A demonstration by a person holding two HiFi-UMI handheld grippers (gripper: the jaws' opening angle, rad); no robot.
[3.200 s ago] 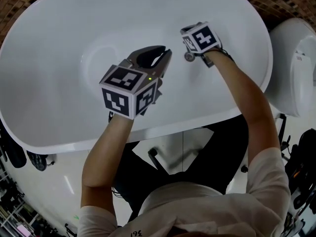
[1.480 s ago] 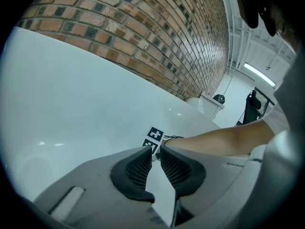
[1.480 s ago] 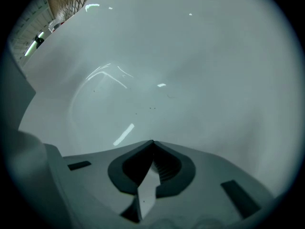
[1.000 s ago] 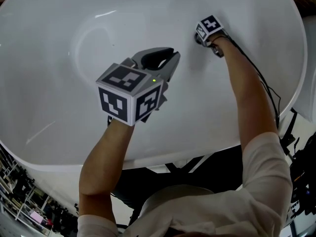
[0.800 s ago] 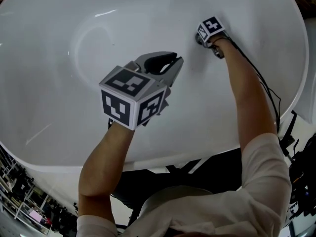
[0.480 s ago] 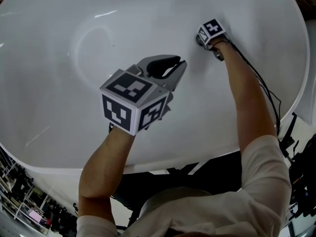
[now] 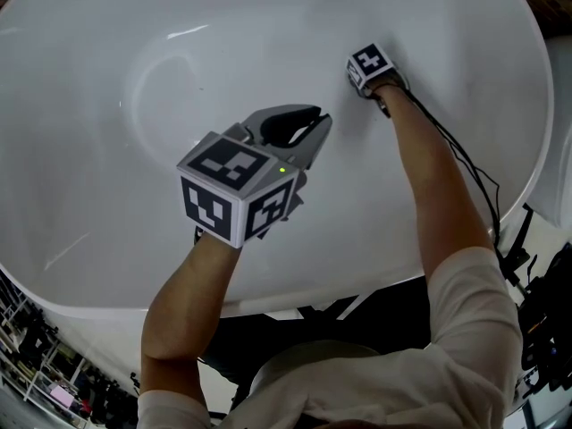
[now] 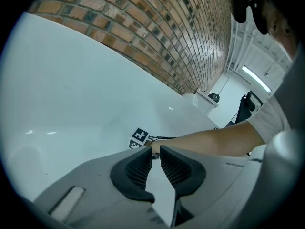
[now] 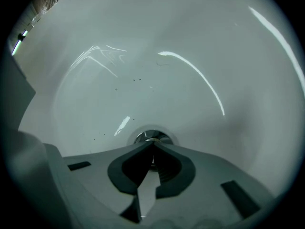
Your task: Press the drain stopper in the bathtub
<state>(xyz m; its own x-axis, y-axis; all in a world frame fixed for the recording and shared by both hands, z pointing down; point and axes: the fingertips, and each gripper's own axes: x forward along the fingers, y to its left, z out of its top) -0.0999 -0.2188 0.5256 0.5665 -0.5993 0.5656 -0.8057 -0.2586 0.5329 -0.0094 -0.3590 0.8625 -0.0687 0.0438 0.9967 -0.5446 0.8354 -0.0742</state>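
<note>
We see a red-brown brick wall (image 8: 143,23) across the top of the left gripper view. At its far end sits a white box with a dark round knob (image 8: 209,99). A long bright lamp (image 8: 256,76) glows up and to the right of it. Small dark things (image 7: 31,347) fill the head view's lower left corner.

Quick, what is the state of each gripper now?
Left gripper: tongs slightly apart, holding nothing.
Right gripper: tongs shut, empty, tips at the drain stopper.
</note>
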